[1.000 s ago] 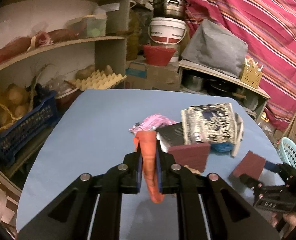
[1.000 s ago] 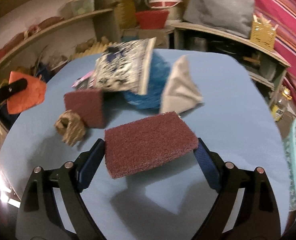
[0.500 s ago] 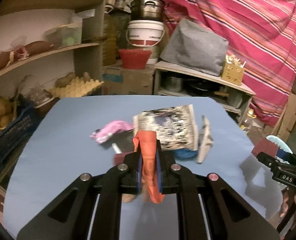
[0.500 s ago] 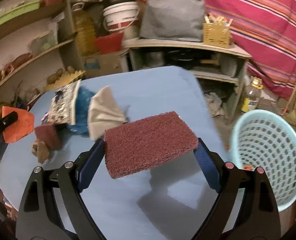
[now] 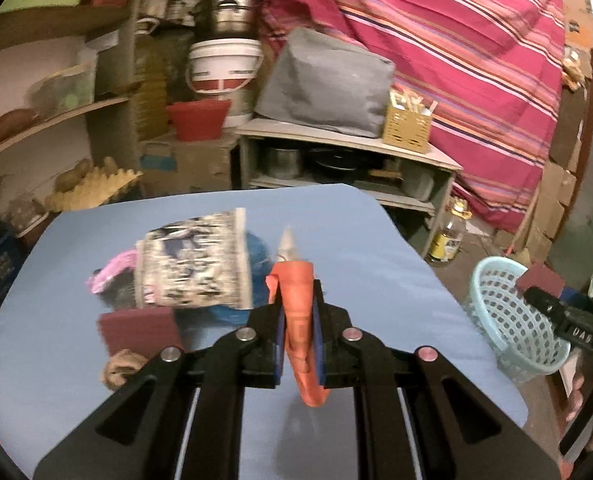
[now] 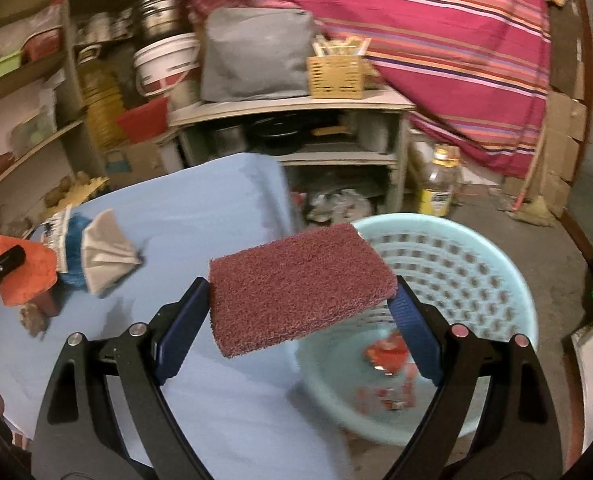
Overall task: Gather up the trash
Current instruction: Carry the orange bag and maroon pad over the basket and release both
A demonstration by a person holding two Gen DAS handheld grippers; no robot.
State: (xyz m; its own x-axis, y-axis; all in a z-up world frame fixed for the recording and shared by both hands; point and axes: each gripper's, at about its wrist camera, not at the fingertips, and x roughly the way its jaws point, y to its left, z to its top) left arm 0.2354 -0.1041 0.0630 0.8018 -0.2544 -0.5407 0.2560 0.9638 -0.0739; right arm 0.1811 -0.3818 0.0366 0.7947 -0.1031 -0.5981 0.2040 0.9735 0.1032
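Note:
My right gripper (image 6: 299,304) is shut on a maroon scouring pad (image 6: 296,284) and holds it level over the near rim of a pale blue basket (image 6: 496,280) on the floor; red scraps (image 6: 388,354) lie inside the basket. My left gripper (image 5: 298,316) is shut on an orange wrapper (image 5: 298,312) above the blue table (image 5: 356,224). On the table lie a printed black-and-white packet (image 5: 194,266), a pink wrapper (image 5: 110,270), a second maroon pad (image 5: 136,328), a brown clump (image 5: 122,366) and a grey paper cone (image 6: 106,252). The basket (image 5: 508,320) and right gripper (image 5: 544,286) also show in the left wrist view.
Wooden shelves (image 5: 48,120) stand on the left. A low shelf unit (image 6: 296,108) behind the table carries a grey bag (image 6: 256,54) and a yellow crate (image 6: 334,72). A bottle (image 6: 438,182) stands on the floor. A striped cloth (image 5: 436,40) hangs behind.
My right gripper has swung right with the maroon pad, from over the table to over the basket. My left gripper has turned right with the orange wrapper still in it.

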